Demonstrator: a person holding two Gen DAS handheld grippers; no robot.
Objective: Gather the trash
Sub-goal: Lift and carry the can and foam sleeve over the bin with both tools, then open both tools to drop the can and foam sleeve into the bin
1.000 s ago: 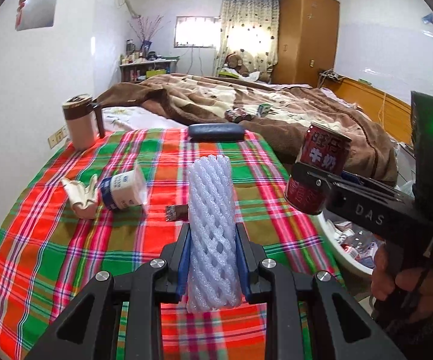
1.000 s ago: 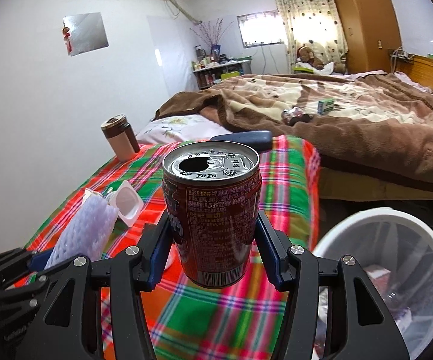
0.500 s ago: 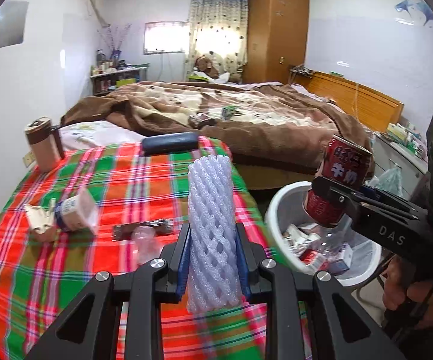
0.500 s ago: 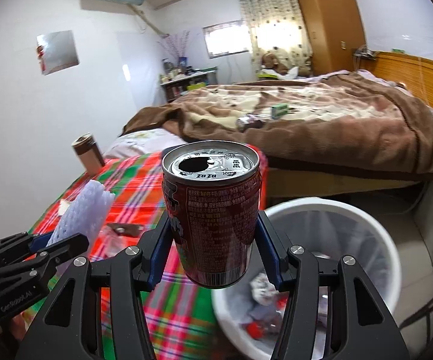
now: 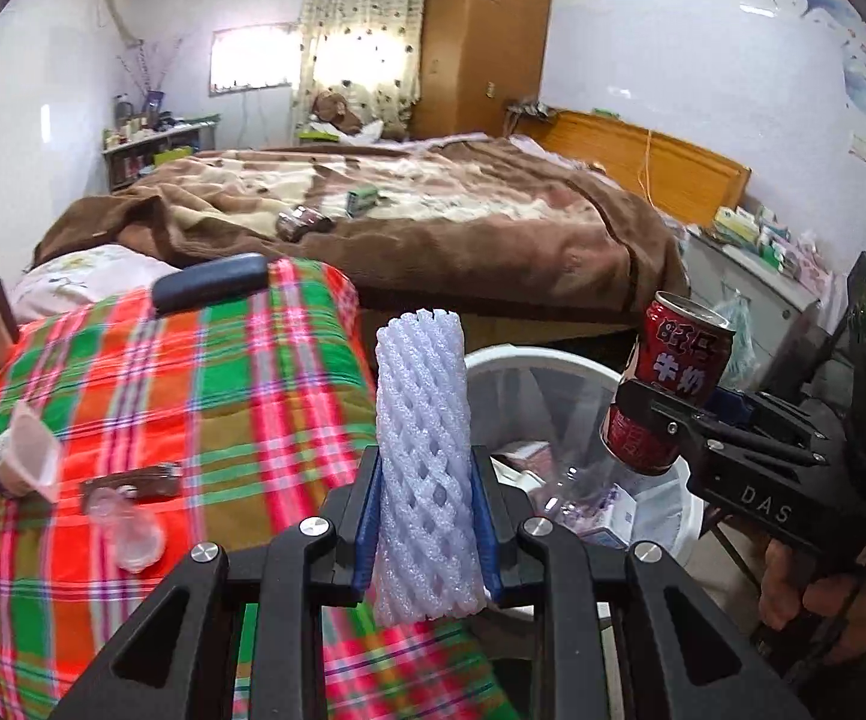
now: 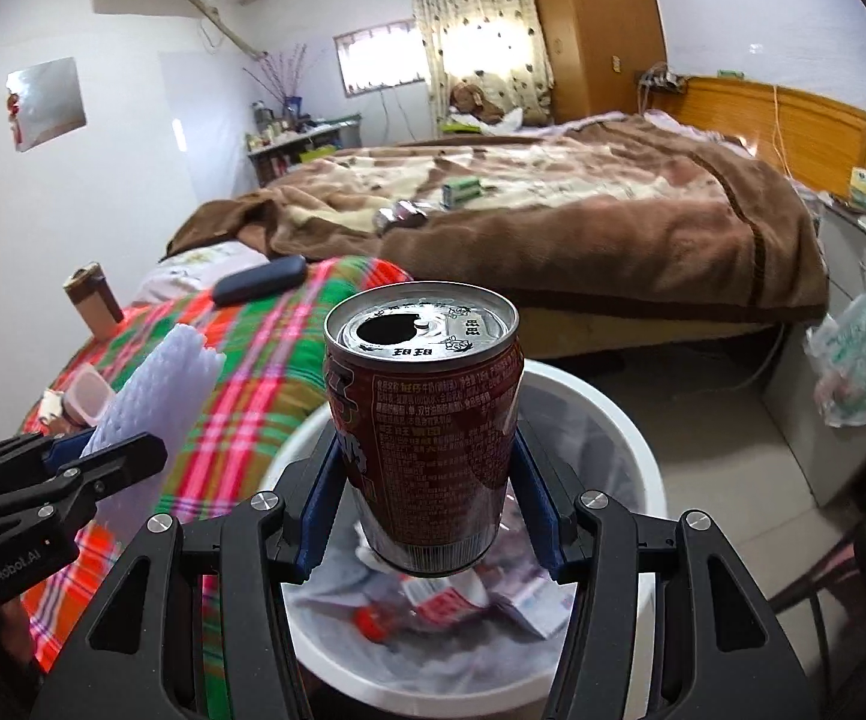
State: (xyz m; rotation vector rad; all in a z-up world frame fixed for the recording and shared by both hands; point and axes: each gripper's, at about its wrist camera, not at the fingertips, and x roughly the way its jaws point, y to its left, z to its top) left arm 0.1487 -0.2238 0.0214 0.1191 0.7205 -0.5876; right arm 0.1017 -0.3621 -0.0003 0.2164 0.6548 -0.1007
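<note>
Change since earlier frame: both of your hand-held grippers have swung away from the plaid surface toward the bin; the can, earlier over the cloth, now hangs over the bin opening.
Right hand-held gripper (image 6: 427, 516): clamped on the red can (image 6: 424, 420); the blue pads press its two sides at the lower half of the body.
Red can position: upright, opened top facing up, bottom clear of the contents, directly above the white trash bin (image 6: 631, 420). In the left wrist view the can (image 5: 667, 384) tilts slightly and sits over the bin's right rim.
Left hand-held gripper (image 5: 427, 516): closed on the white foam net sleeve (image 5: 421, 468); the sleeve stands upright between the pads and rises well above them.
Foam sleeve position: at the edge of the plaid cloth (image 5: 223, 396), just beside the bin's left rim (image 5: 529, 357), not yet over the opening.
Gripper relation: your left hand-held gripper (image 6: 73, 468) lies to the left of the can, apart from it.
Bin contents: wrappers, a clear bottle and a carton lie in the bin.
Remaining on the desk: a yogurt cup (image 5: 28, 456), a brown wrapper (image 5: 133, 480) and a clear plastic piece (image 5: 127, 525) lie on the plaid cloth, well apart from both grippers.
</note>
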